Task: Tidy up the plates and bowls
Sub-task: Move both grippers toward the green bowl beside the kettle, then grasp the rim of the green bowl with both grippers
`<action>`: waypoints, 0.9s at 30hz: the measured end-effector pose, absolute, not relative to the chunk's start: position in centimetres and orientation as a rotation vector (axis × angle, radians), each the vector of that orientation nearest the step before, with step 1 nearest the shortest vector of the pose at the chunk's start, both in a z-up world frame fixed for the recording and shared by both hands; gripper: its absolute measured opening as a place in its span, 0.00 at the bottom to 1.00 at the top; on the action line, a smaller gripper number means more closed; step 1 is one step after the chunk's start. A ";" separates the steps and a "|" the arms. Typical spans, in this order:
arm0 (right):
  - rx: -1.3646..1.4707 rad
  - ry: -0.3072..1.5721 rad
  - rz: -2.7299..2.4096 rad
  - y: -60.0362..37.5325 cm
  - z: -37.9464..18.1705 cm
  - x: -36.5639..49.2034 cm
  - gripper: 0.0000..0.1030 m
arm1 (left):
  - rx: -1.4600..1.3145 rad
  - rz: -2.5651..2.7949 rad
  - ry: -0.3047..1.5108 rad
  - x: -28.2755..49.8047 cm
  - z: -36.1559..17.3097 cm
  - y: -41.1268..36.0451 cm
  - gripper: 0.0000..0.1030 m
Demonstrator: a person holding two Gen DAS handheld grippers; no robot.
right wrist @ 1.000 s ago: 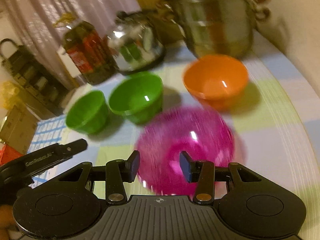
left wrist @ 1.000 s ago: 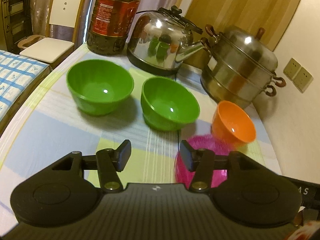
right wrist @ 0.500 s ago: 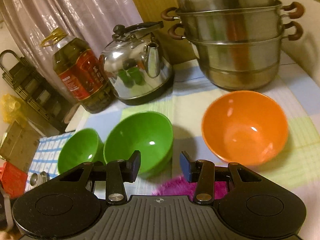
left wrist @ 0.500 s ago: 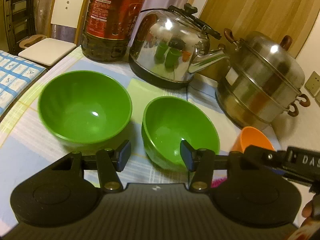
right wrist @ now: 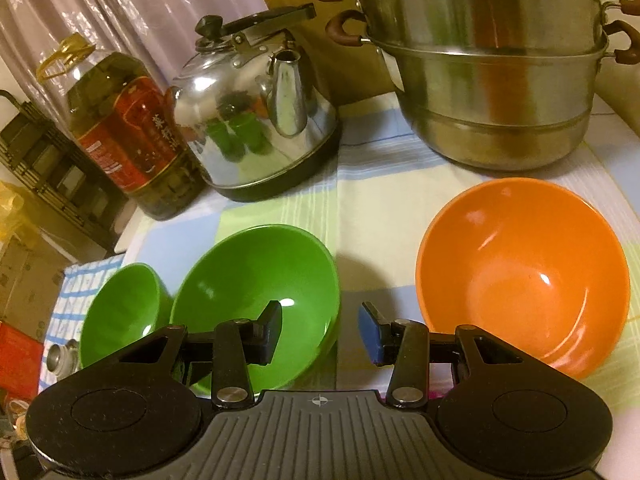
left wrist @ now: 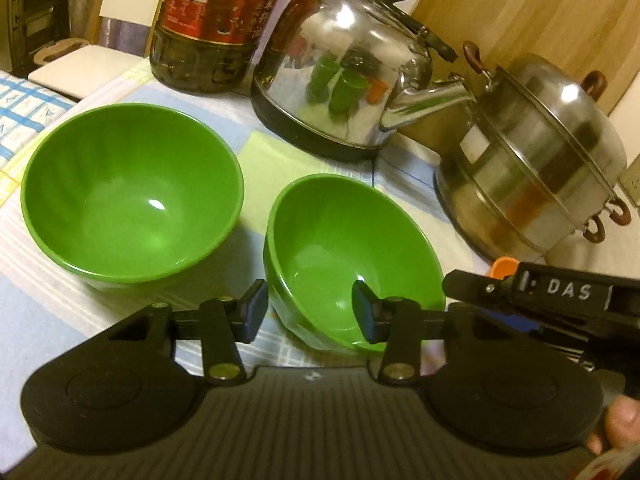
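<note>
Both grippers now sit closer to the bowls; pink plate gone from view.
Left gripper [left wrist: 310, 312] closing astride green bowl's [left wrist: 352, 256] rim; right gripper [right wrist: 320, 336] open, empty; orange bowl [right wrist: 520, 276] full only in right view.

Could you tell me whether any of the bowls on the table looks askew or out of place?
Yes: the nearer green bowl sits tilted, its rim straddled by the closing left tool. The other green bowl and orange bowl stand level.

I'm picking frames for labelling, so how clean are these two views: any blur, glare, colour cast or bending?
Left wrist view: sharp, warm yellowish cast, highlights on the kettle and in both green bowls; the steamer pot leans from fisheye bending. Right wrist view: equally sharp, glare spot in the orange bowl, edges curved, corners dark.
</note>
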State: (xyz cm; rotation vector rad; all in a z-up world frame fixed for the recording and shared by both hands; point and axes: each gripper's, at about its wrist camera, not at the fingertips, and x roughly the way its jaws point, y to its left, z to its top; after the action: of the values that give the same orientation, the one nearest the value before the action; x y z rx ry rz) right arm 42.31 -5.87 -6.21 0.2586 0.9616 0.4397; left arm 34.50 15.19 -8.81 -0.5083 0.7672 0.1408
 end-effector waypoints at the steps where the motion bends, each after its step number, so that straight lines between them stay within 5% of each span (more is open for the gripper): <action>1: 0.246 0.963 0.436 -5.8 -6.4 42.4 0.41 | -0.511 0.140 0.769 34.6 -8.9 15.3 0.36; 10: 0.193 1.004 0.445 -3.9 -8.1 43.3 0.29 | -0.536 0.161 0.784 35.1 -9.7 16.3 0.20; 27: 0.113 1.010 0.427 -3.0 -9.1 43.3 0.14 | -0.495 0.160 0.803 35.5 -10.0 16.1 0.19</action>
State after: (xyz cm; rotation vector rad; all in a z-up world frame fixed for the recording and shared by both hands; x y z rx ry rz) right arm 43.28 -3.03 -9.15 0.1127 1.0101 0.4266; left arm 35.50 16.13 -9.97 -0.4949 0.8027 0.1595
